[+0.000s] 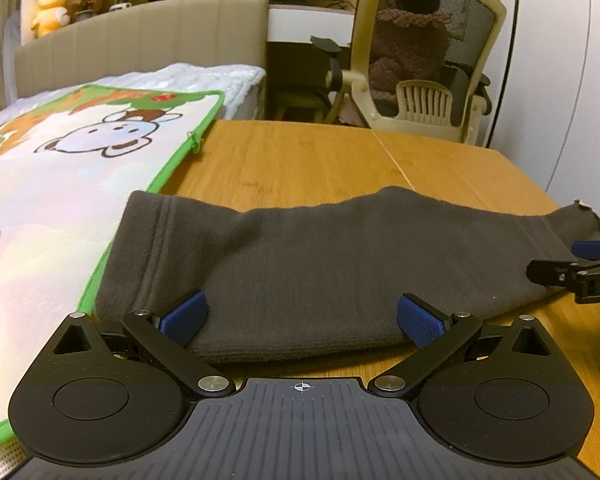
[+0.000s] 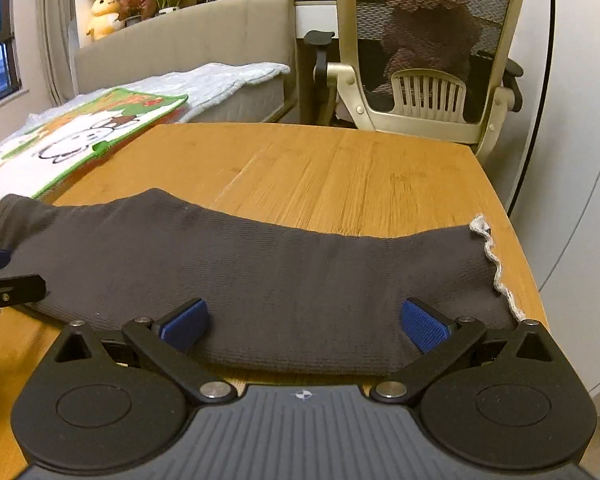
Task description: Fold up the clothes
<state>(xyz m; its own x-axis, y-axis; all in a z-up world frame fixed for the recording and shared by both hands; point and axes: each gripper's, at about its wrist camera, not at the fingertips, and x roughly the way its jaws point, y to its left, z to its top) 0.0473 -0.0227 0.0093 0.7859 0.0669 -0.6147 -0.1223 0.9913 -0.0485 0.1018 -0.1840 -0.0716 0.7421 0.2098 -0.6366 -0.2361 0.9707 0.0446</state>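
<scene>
A dark grey garment (image 1: 320, 264) is lying folded along the table (image 1: 300, 152) in the frame's middle, both the left tool (image 1: 302, 316) and the right tool (image 2: 304, 320) gaping wide and gripping nothing, with further folding probably remaining.

Both wrist cams sit low and close over the near edge of the wooden table (image 1: 300, 152), angled down across it toward the office chair (image 1: 424, 60). Left cam is nearer the cartoon mat (image 1: 60, 184), right cam nearer the table's right edge. Shared: dark folded garment (image 2: 260, 276), table, chair.
</scene>
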